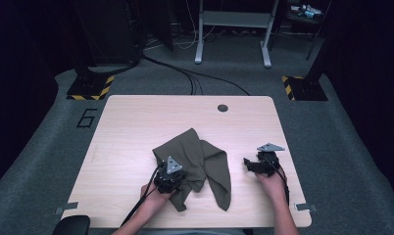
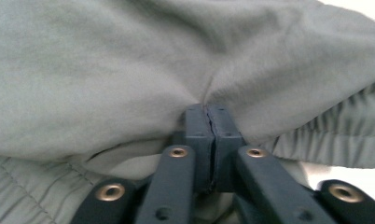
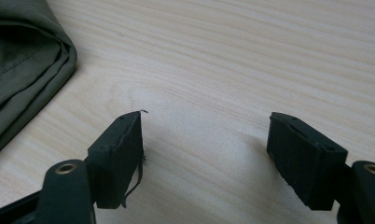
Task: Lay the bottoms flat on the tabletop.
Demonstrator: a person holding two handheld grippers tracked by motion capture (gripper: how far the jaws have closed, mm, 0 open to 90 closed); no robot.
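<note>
My left gripper (image 2: pixel 206 112) has its jaws pressed tight together w/ a pinch of olive-green garment (image 2: pixel 129 60) caught between the pads; the fabric puckers into a crease right above the tips. In the left gripper view an elastic, gathered waistband edge runs off to the right of the jaws and more gathered stitching shows bottom left, so it looks like shorts or light trousers, can't tell which. From the high view the left gripper (image 1: pixel 169 177) sits on the near-left part of the garment (image 1: pixel 205 161), grey three-cornered plate on top, cable trailing back along the forearm.

My right gripper (image 3: pixel 206 149) has its jaws spread wide, nothing between them, just bare wood under the gap. A frayed thread hangs off the left pad. In the right gripper view a folded edge of the garment (image 3: pixel 22 60) lies top left, apart from the jaws. From above the right gripper (image 1: pixel 260 164) is just right of the cloth, not touching it, low over the table.

Garment is crumpled, lying in the near-middle of the light wooden table (image 1: pixel 136 122), one flap reaching toward the near edge. Grommet hole (image 1: pixel 222 107) at far centre of the tabletop. Beyond: grey carpet, floor cables (image 1: pixel 195 78), a "6" marked on the floor (image 1: pixel 87 118) at left
</note>
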